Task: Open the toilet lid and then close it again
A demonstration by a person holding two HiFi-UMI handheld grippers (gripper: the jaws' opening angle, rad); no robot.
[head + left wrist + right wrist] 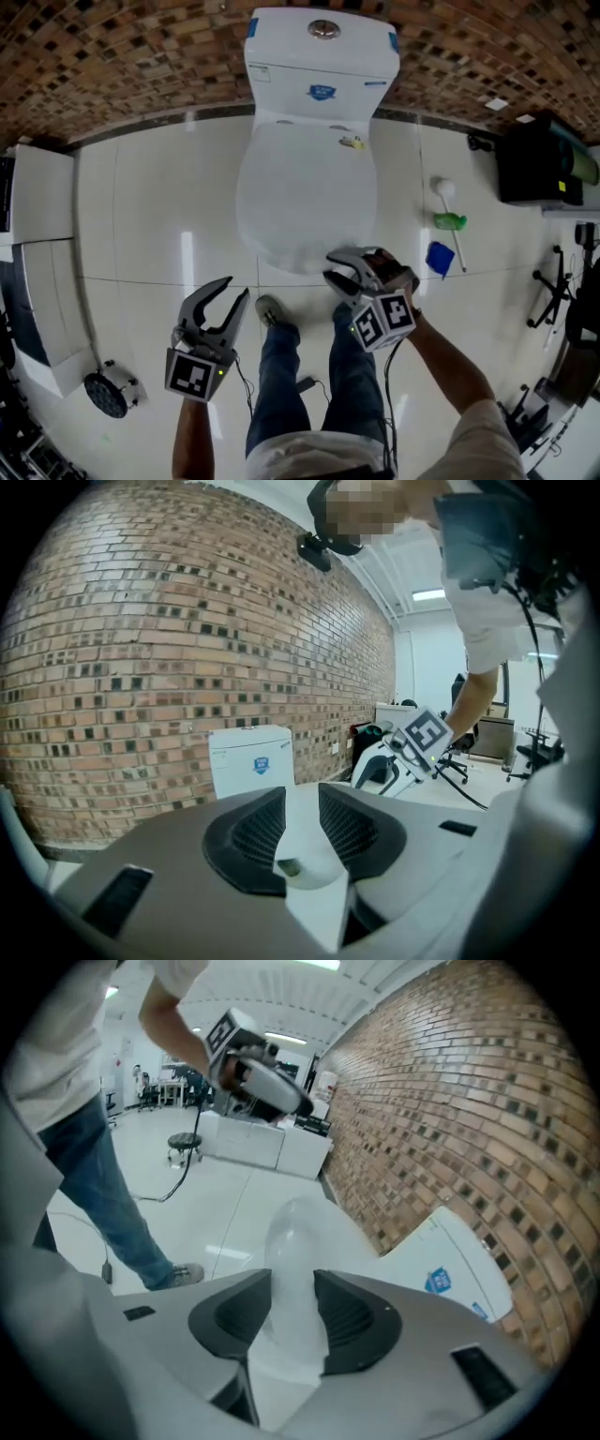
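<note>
A white toilet stands against the brick wall, its tank (322,56) at the back and its lid (305,197) over the bowl. My right gripper (345,270) is at the lid's front edge. In the right gripper view the lid (292,1232) runs from between the jaws toward the tank (459,1269), and the right gripper (292,1302) is shut on its front rim. My left gripper (236,289) hangs left of the bowl's front, open and empty. In the left gripper view the left gripper (300,827) points level at the tank (251,759).
The person's legs and a shoe (272,309) stand just in front of the bowl. A toilet brush with a green part (450,221) and a blue item (440,258) lie on the floor at the right. A black box (539,159) sits far right, a round black object (105,394) at lower left.
</note>
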